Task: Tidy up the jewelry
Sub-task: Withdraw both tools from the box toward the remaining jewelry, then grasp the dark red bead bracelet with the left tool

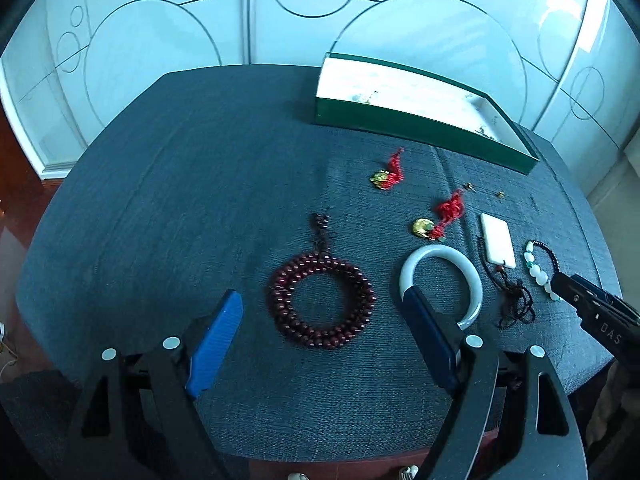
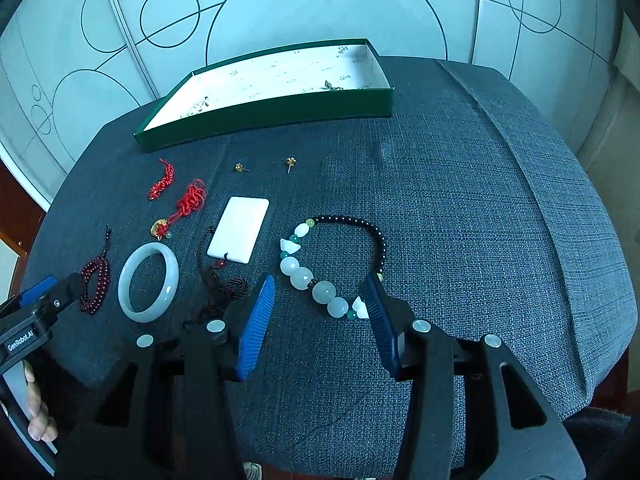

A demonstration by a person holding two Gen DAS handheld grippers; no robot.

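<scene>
A dark red bead bracelet lies on the grey cloth table between the blue pads of my left gripper, which stands wide open just above it. The right pad overlaps the rim of a pale jade bangle. In the right wrist view my right gripper is half spread over a bracelet of white, green and black beads; its pads flank the white beads without pressing them. A white rectangular pendant on a dark cord lies to the left of it.
An open green box with a white inside stands at the back of the table. In front of it lie two red knot charms and two small gold earrings. Glossy white doors stand behind the table.
</scene>
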